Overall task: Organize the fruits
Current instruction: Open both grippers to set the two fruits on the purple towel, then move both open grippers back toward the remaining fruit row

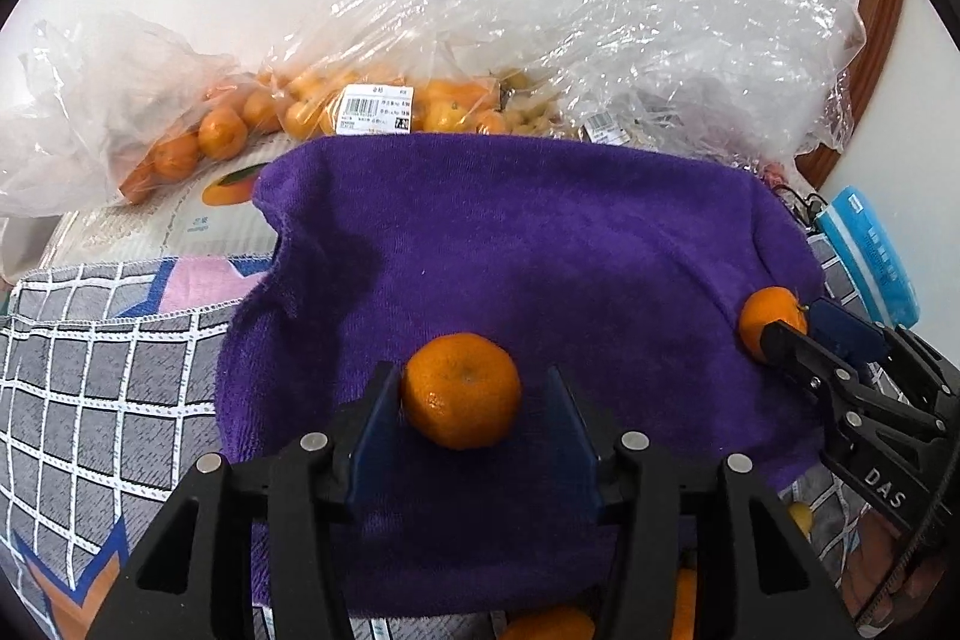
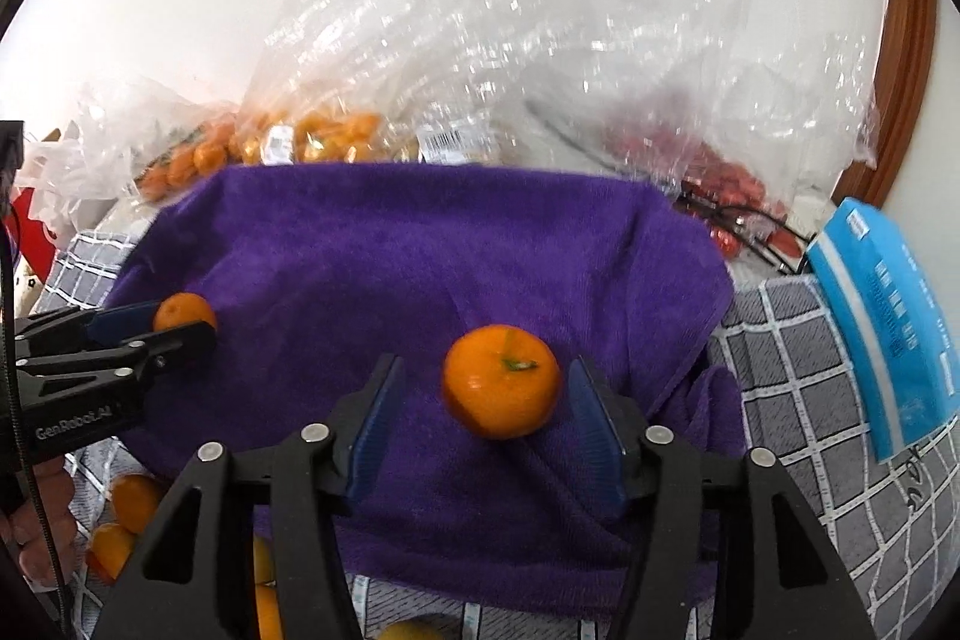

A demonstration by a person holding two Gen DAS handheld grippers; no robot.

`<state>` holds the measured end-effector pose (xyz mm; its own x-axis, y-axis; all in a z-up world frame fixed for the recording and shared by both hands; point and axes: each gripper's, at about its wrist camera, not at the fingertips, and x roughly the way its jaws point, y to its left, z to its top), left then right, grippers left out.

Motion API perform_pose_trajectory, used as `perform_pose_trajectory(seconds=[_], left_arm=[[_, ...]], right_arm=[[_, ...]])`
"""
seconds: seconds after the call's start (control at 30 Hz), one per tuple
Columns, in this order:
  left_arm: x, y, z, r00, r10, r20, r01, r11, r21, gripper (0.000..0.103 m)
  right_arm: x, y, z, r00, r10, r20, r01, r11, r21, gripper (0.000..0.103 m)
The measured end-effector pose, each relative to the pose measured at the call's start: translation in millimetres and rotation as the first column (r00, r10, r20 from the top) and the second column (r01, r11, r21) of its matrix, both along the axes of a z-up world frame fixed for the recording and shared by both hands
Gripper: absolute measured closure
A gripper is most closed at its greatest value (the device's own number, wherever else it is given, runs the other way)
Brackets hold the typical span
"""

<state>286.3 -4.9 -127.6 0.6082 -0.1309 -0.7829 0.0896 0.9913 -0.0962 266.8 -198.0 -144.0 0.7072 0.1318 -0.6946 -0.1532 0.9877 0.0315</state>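
A purple towel [image 1: 540,232] lies spread over the checked cloth. In the left wrist view a tangerine [image 1: 461,388] rests on the towel between the blue pads of my left gripper [image 1: 471,381]. That gripper is open, with a clear gap at the right pad. In the right wrist view a second tangerine [image 2: 501,381], stem up, lies on the towel [image 2: 420,244] between the pads of my right gripper [image 2: 486,370]. It is also open, with a wide gap at the left pad. Each gripper shows in the other's view: the right gripper [image 1: 786,325] and the left gripper [image 2: 180,325].
Clear plastic bags of small tangerines [image 1: 336,106] and an empty crumpled bag [image 1: 690,58] stand behind the towel. A bag of red fruits [image 2: 726,184] is at the back right, a blue packet [image 2: 888,328] to the right. Loose tangerines [image 2: 129,514] lie near the front edge.
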Motion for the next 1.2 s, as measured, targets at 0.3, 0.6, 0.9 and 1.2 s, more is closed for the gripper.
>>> perform_pose_trajectory(seconds=[0.3, 0.6, 0.9, 1.2], left_arm=[[-31, -1, 39, 0.998, -0.006, 0.070, 0.005, 1.000, 0.011, 0.054], [-79, 17, 63, 0.993, 0.019, 0.120, -0.016, 1.000, -0.023, 0.054], [-128, 38, 65, 0.992, 0.043, 0.120, -0.039, 0.999, -0.034, 0.054], [-153, 52, 65, 0.989, 0.076, 0.130, -0.074, 0.997, -0.023, 0.054]], right_arm=[[-33, 7, 54, 0.995, -0.007, 0.100, 0.007, 1.000, 0.004, 0.046], [-85, 2, 63, 0.996, -0.042, 0.078, 0.037, 0.997, 0.067, 0.046], [-137, -6, 65, 0.991, -0.104, 0.089, 0.095, 0.990, 0.102, 0.046], [-152, -6, 57, 0.994, -0.104, 0.041, 0.100, 0.990, 0.096, 0.046]])
